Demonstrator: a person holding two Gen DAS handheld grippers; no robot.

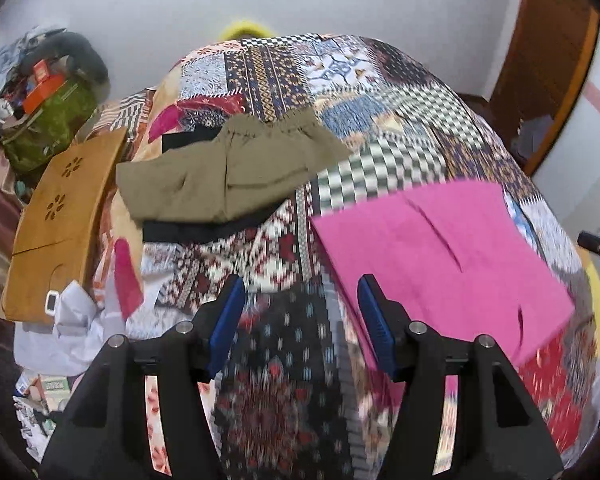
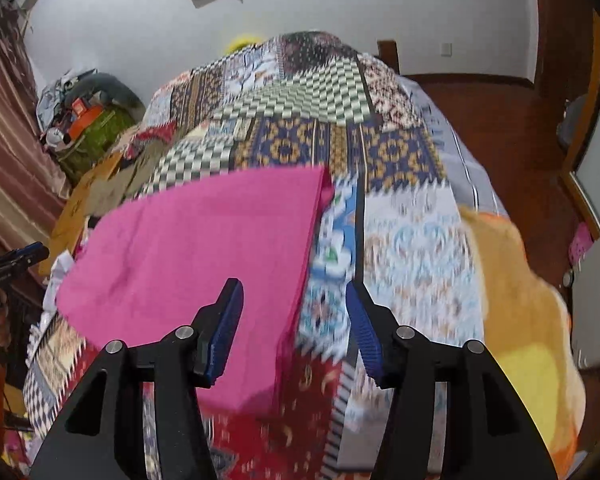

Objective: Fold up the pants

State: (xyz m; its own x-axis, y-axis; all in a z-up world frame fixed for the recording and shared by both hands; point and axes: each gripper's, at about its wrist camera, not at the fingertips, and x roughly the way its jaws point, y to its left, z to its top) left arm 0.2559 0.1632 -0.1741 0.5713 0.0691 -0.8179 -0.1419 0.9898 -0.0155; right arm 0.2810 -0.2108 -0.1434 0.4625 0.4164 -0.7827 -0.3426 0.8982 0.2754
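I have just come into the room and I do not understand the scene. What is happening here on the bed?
A person holds two grippers above a bed with a patchwork cover. The left gripper and the right gripper are both open and hold nothing. Flat pink pants lie folded in front of them. Further back, olive-green pants lie on top of a black garment.

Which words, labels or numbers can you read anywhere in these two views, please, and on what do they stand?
No text can be read in either view.
Orange box on the side pile: any print is too small and blurred.
Papers beside the bed: print too blurred.
Pink pants: no label shows.
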